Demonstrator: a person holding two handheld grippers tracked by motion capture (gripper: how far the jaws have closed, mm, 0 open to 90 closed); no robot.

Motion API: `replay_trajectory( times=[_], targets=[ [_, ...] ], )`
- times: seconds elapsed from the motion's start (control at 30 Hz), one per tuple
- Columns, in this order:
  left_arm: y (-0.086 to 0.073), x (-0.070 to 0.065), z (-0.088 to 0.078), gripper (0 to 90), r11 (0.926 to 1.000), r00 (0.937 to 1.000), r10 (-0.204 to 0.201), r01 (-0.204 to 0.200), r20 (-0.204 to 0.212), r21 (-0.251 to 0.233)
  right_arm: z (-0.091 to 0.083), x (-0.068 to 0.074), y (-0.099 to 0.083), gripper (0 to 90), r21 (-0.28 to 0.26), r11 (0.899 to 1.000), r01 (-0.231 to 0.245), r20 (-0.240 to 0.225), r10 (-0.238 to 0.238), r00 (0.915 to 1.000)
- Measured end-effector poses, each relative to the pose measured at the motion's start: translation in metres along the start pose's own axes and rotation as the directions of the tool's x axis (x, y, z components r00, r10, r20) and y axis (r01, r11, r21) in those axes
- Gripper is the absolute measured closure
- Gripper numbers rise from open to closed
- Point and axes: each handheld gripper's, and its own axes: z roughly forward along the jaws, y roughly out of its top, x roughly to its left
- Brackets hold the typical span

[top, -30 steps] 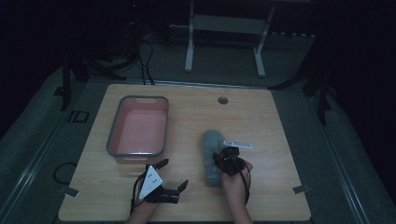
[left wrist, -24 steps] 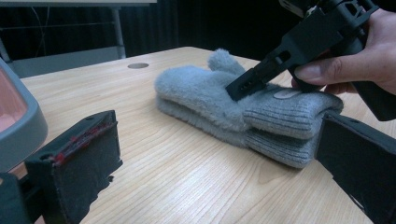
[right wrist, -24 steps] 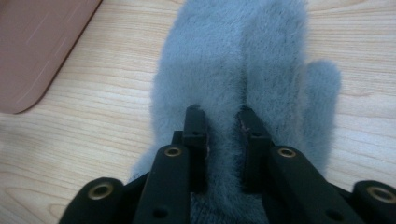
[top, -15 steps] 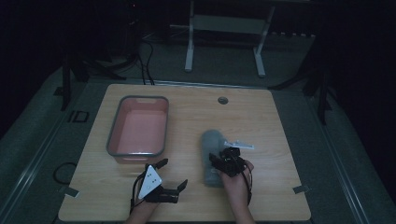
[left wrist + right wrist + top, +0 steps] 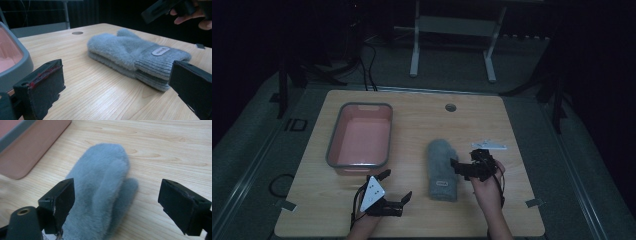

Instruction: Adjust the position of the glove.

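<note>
Mitten [image 5: 100, 195] lies flat on my wooden tabletop [image 5: 422, 125] in a dark room, fingertip end pointing away beyond my right fingers [image 5: 125, 205], cuff near; both my grippers gape wide, empty.

A fluffy grey mitten [image 5: 442, 168] is laid flat on the wooden surface [image 5: 422, 125], lower centre of the frame, ribbed cuff with small label nearest the bottom edge.
</note>
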Motion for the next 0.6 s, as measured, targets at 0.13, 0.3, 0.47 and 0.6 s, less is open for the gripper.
replay_trajectory(
  times=[0.13, 0.3, 0.47, 0.6],
  targets=[
    [0.004, 0.000, 0.004, 0.5, 0.9998, 0.9999, -0.012, 0.012, 0.004, 0.016, -0.006, -0.013, -0.006, 14.3, 0.014, 0.999, 0.034, -0.030, -0.034, 0.9990],
    [0.016, -0.005, 0.014, 0.5, 0.9983, 0.9999, 0.004, -0.005, 0.010, 0.058, -0.010, -0.022, -0.016, 14.2, 0.033, 0.991, 0.127, -0.027, -0.126, 0.9916],
    [0.027, -0.007, 0.037, 0.5, 0.9923, 0.9976, -0.036, 0.029, 0.058, 0.121, -0.012, -0.030, -0.029, 14.1, 0.032, 0.985, 0.170, -0.037, -0.168, 0.9850],
    [0.035, -0.006, 0.050, 0.5, 0.9794, 0.9912, -0.101, 0.085, 0.085, 0.184, -0.012, -0.034, -0.034, 17.1, 0.024, 0.985, 0.169, -0.071, -0.167, 0.9833]
  ],
)
